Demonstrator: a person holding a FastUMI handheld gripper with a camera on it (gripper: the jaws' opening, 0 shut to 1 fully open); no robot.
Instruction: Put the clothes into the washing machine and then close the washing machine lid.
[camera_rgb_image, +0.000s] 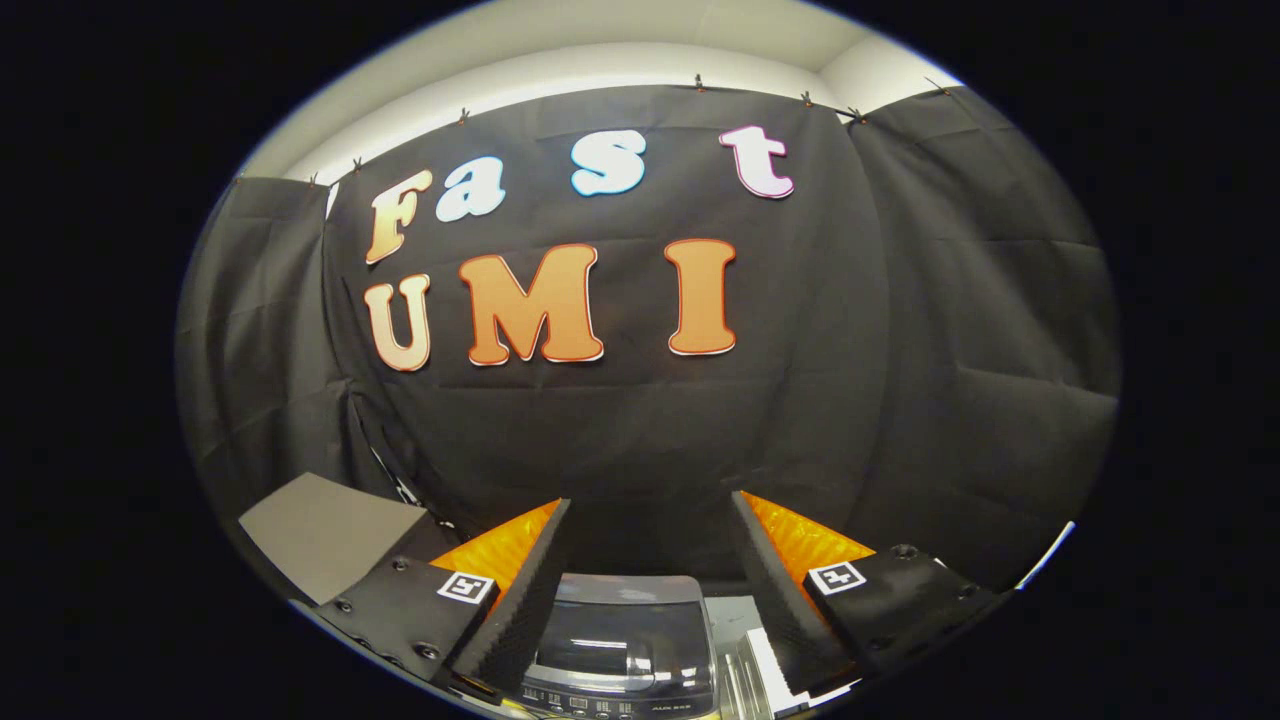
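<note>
While the gripper (650, 520) hangs high facing the booth's black cloth wall (640, 420), its fingers are spread wide and hold nothing. Washing machine (622, 645) sits low between the fingers, below and just ahead of them, its dark glossy lid (620, 630) looking down flat, control strip nearest. No clothes to point at. Grey board (325, 530) lies beyond the left finger. Likely the next move needs a downward tilt toward the machine.
</note>
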